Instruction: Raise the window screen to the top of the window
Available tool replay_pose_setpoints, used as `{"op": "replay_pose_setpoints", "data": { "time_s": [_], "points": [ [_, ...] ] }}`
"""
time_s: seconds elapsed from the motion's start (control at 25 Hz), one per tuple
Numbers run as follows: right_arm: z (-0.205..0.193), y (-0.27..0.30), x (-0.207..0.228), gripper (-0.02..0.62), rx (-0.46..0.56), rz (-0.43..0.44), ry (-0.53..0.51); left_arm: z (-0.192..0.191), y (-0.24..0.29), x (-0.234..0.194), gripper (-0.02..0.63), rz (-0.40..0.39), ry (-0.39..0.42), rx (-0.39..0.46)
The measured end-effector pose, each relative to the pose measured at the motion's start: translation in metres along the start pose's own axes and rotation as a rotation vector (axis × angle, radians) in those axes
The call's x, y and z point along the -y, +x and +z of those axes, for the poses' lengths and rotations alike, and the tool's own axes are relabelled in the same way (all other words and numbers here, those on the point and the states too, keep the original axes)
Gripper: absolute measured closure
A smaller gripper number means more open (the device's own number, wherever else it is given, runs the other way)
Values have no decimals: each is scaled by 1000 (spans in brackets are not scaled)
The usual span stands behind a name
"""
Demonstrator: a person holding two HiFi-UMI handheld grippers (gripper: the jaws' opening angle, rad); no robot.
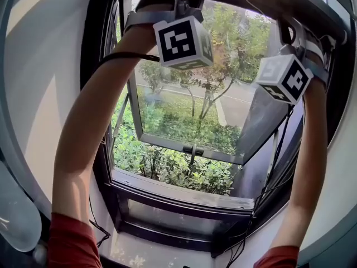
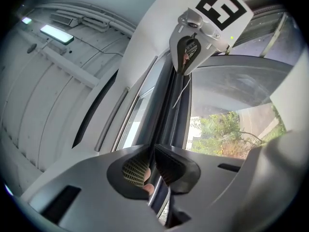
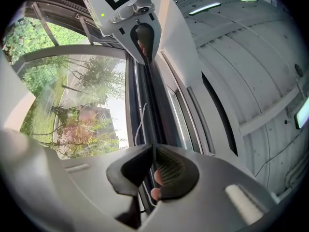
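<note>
Both arms reach up to the top of the window (image 1: 184, 193) in the head view, where the left marker cube (image 1: 183, 41) and the right marker cube (image 1: 284, 77) hide the jaws. In the left gripper view my left gripper (image 2: 153, 152) is shut on the thin dark screen bar (image 2: 170, 108), which runs along the window's top to the other gripper (image 2: 189, 52). In the right gripper view my right gripper (image 3: 153, 151) is shut on the same screen bar (image 3: 146, 105), with the left gripper (image 3: 143, 37) further along it. No screen mesh shows over the opening below.
A glass sash (image 1: 189, 141) with a handle (image 1: 193, 150) is swung outward over green shrubs and trees. Black cables (image 1: 266, 186) hang down the window's right side. White wall flanks the frame, and a ceiling light (image 2: 57, 34) is lit overhead.
</note>
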State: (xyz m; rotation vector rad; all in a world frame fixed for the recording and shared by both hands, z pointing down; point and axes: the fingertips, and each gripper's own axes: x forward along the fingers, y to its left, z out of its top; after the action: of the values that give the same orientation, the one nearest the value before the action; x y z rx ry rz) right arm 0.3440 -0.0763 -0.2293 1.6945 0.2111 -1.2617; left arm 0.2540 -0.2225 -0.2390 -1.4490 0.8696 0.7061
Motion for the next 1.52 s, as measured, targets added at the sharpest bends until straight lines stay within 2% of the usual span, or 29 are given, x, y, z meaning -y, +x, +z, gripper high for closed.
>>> {"op": "replay_pose_setpoints", "data": {
  "time_s": [0.2, 0.4, 0.72, 0.96, 1.08, 1.32, 1.52],
  "points": [
    [4, -18, -8, 569, 21, 4, 29, 0, -23, 13, 578, -25, -44, 26],
    [3, -38, -22, 571, 34, 22, 77, -12, -51, 29, 584, -66, -87, 2],
    [10, -83, -58, 586, 76, 57, 177, -29, -103, 65, 598, -121, -238, -30],
    [6, -124, -77, 586, 70, 93, 287, -43, -145, 88, 600, -150, -430, -69],
    [3, -151, -89, 586, 61, 117, 351, -43, -166, 101, 600, -165, -485, -83],
    [0, -205, -114, 586, 31, 209, 477, -44, -215, 121, 600, -204, -627, -114],
    [2, -249, -136, 586, 9, 282, 559, -40, -259, 139, 600, -276, -688, -145]
  ]
}}
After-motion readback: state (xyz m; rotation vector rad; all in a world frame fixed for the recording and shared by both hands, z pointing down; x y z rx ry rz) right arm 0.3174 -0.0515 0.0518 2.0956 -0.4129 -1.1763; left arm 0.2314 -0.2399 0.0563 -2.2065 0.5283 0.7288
